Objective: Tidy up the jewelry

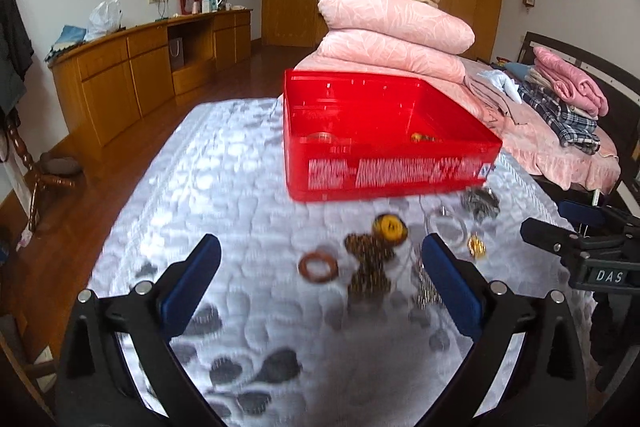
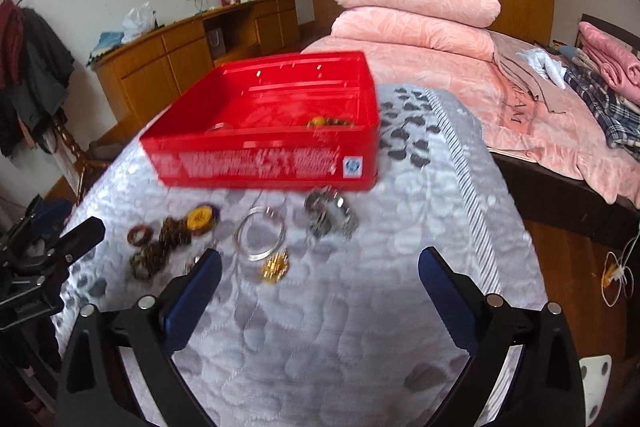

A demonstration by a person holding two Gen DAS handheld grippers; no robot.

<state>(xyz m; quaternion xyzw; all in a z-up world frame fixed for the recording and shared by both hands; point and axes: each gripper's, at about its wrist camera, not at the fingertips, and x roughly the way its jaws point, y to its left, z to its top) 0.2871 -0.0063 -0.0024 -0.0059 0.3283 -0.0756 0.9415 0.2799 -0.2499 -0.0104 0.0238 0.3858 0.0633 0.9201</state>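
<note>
1. A red box [image 1: 384, 135] stands open on a quilted white surface [image 1: 224, 167] patterned with grey leaf shapes.
2. Inside the box, near its front wall, lie a pale ring-like piece [image 2: 219, 126] on the left and an amber beaded piece [image 2: 330, 122] on the right. Blur hides anything else in it.
3. The front wall of the box carries white print and a small square sticker [image 2: 353, 166] at its right end.
4. The rest of the jewelry lies loose on the surface just in front of the box.
5. From left to right in the right wrist view: a brown ring [image 2: 140, 235], a dark beaded strand [image 2: 158, 251], a yellow round piece [image 2: 200, 217], a clear bangle [image 2: 260, 233], a gold charm [image 2: 274, 267] and a silver cluster [image 2: 330, 215].
6. The strand touches the yellow piece; the gold charm sits just beside the bangle's near edge.
7. The silver cluster lies nearest the box, just below its front right corner.
8. The left gripper [image 1: 320, 267] is spread wide with nothing between its blue pads, hovering over the brown ring and the strand.
9. The right gripper [image 2: 320, 275] is also spread wide and holds nothing; the gold charm lies near its left finger.
10. Behind the surface, folded pink quilts [image 1: 396, 27] sit stacked on a bed.
</note>
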